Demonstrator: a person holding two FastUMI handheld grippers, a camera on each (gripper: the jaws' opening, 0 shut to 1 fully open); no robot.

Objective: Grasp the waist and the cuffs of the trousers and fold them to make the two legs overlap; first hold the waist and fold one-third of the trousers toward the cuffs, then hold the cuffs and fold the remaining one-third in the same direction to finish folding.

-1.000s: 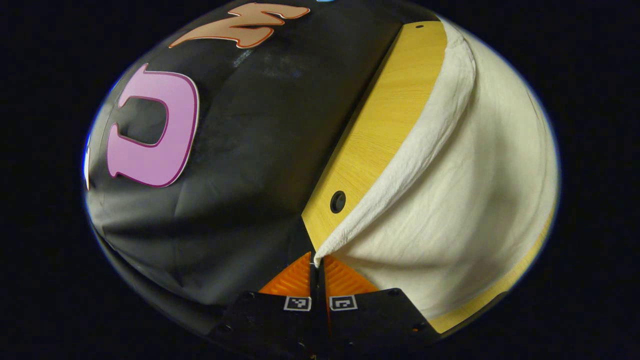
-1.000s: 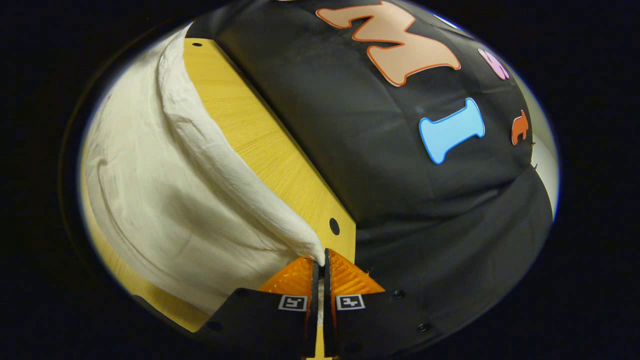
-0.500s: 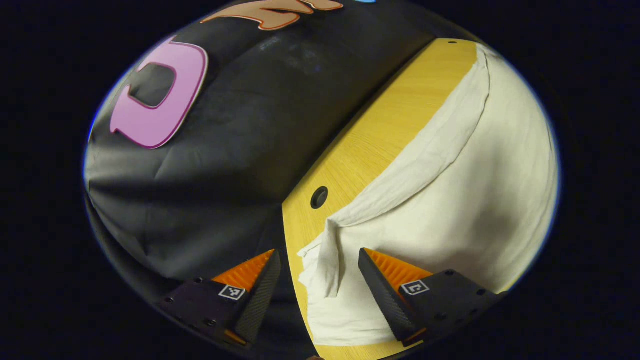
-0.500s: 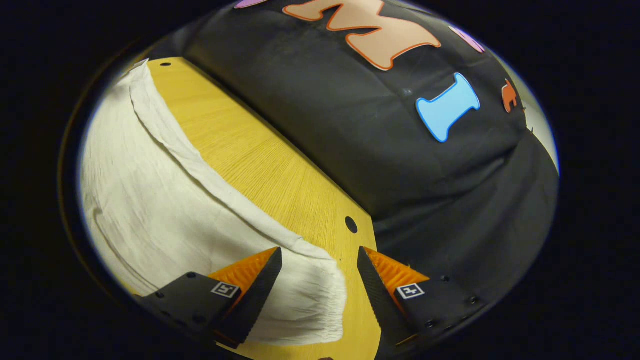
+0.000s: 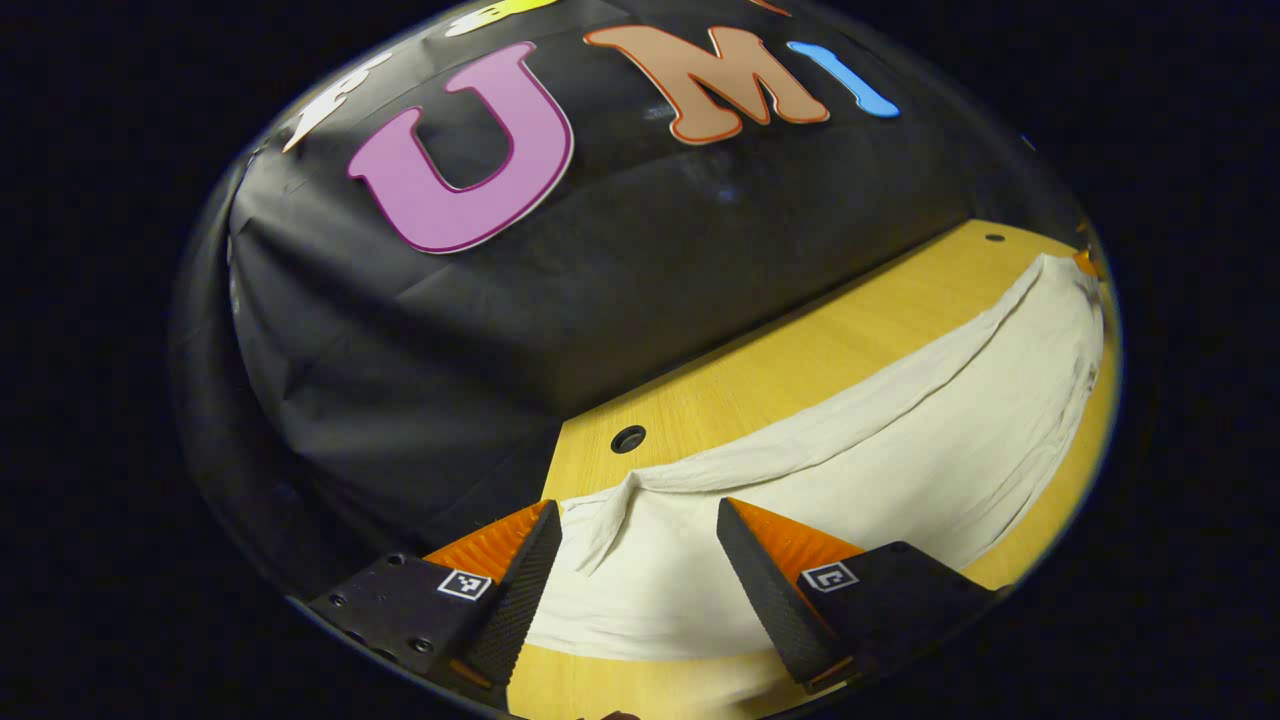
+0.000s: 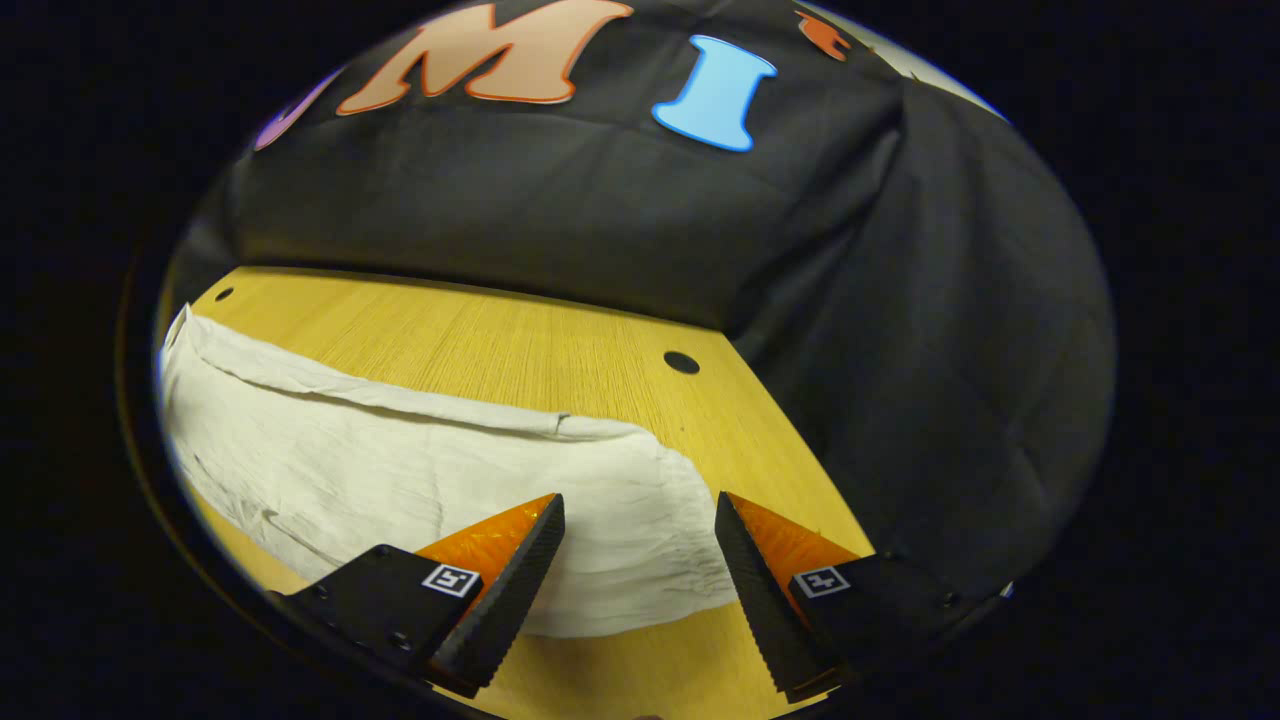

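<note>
Nearest in left gripper view: left gripper (image 5: pixel 637 560), jaws wide apart, nothing between them, hovering over one end of the trousers (image 5: pixel 900 450). That end has a small turned-up flap just ahead of the fingers. Right gripper view: right gripper (image 6: pixel 640 555) likewise released, empty, over the other end of the trousers (image 6: pixel 400 480), where the fabric looks gathered, prob. the waist elastic, tho can't be sure.

Trousers lie flat as one long pale strip on the wooden table (image 6: pixel 500 340), a doubled edge along the far side. So legs appear laid over each other; step 1 looks done w/ both ends let go. Thirds folds not yet started.

Next move, my read: both grippers go to the waist end, pinch its two corners, lift & carry approx. a third toward the cuffs. Needs a clean bite thru all layers so the top leg doesn't slide off.

Pose: both grippers tilted down-forward at the table, pointing toward the booth wall (image 5: pixel 600 260) beyond the table's far edge.
</note>
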